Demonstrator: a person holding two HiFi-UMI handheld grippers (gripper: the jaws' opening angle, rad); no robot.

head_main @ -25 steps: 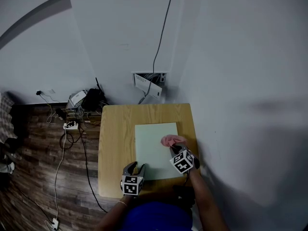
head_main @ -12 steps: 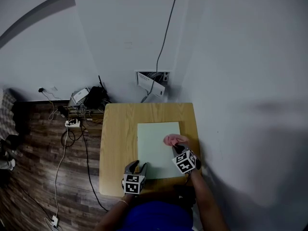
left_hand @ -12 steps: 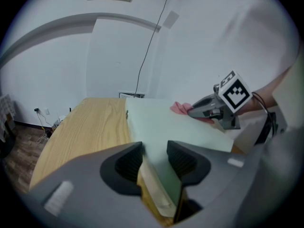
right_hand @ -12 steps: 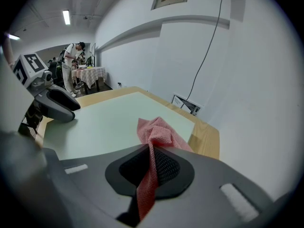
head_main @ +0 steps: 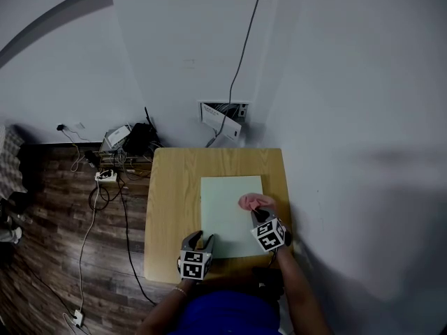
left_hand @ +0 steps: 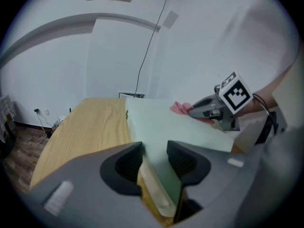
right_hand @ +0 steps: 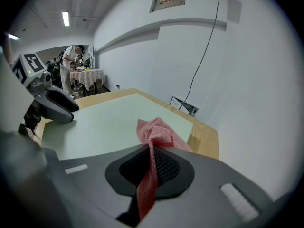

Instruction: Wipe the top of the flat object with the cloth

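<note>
White-walled room, light wooden table point(head_main: 167, 187) carrying the pale green flat board point(head_main: 227, 211). The left gripper point(left_hand: 154, 160) is pinching its 7 o'clock corner. The right gripper point(right_hand: 152, 163) is clamping the pink mesh cloth point(right_hand: 156, 129) at the board's 3 o'clock edge. Suggest pressing flat and sweeping toward 9 in overlapping passes, with the left bracing.
</note>
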